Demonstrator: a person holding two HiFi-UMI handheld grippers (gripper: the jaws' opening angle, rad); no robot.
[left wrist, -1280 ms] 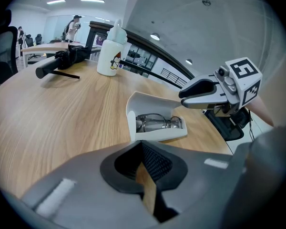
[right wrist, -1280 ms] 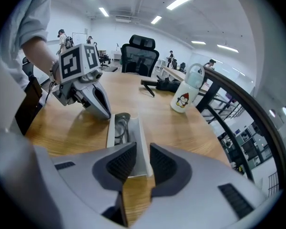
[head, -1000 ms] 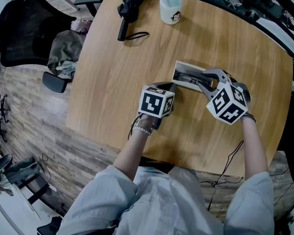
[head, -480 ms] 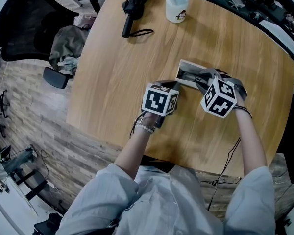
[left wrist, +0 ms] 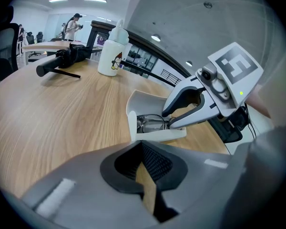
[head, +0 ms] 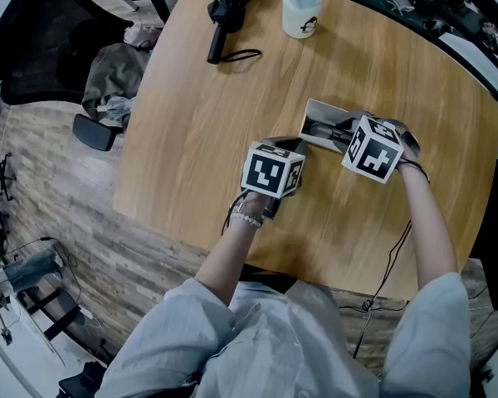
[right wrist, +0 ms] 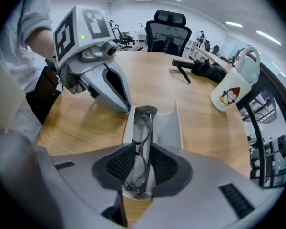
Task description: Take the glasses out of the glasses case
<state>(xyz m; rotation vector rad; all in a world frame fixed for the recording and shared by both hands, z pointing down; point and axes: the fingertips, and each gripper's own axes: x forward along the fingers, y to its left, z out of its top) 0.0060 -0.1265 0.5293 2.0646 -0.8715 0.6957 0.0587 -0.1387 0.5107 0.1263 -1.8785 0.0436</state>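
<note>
Head view steeply down on table; gripper views close, opposed, sharing glasses case.

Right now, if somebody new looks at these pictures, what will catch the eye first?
Right of centre on the round wooden table, the right gripper clamps the folded glasses inside an open white case, its jaws having just closed further. The left gripper, jaws shut, stands beside the case. At the far edge sit a black umbrella and a white bottle.
</note>
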